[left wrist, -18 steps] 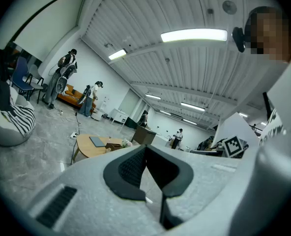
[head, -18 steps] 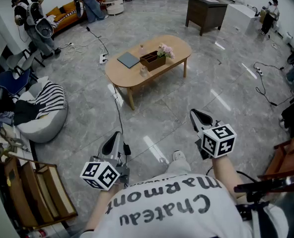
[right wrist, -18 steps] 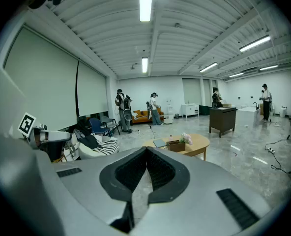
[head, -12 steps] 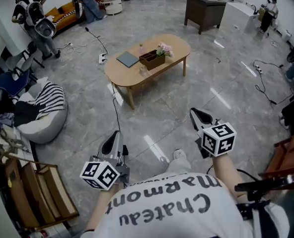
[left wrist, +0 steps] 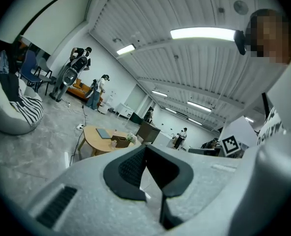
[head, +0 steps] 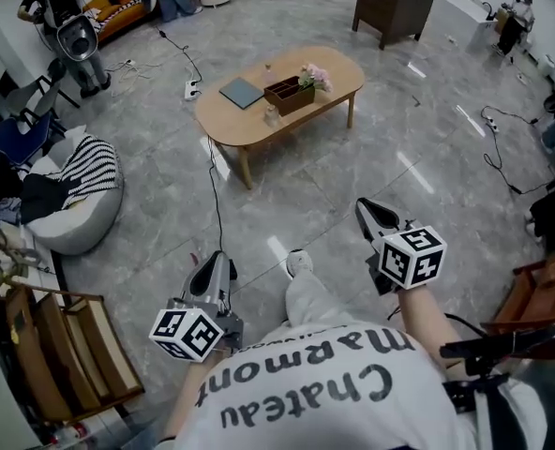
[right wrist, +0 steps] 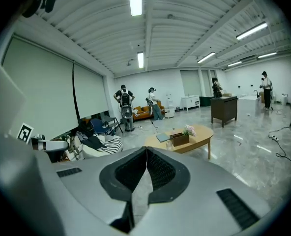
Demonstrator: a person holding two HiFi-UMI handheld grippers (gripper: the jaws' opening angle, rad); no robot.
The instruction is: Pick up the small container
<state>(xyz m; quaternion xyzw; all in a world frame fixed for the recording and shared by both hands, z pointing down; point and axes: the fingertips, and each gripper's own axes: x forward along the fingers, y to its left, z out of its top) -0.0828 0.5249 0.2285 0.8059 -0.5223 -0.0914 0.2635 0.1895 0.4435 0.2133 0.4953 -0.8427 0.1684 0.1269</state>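
Observation:
The small container is a little clear cup near the front edge of an oval wooden coffee table, far ahead of me across the floor. Beside it sit a brown box with pink flowers and a grey flat pad. My left gripper is low at the left and my right gripper at the right, both over bare floor and well short of the table. Their jaws are shut with nothing between them. The left gripper and the right gripper both look toward the table.
A black cable runs over the grey stone floor from the table toward me. A striped beanbag and wooden frames stand at the left, a dark cabinet beyond the table, and a wooden chair at the right. People stand far off.
My leg and white shoe have swung forward between the grippers, and the room has shifted a little in view. Both grippers keep their places and stay shut.

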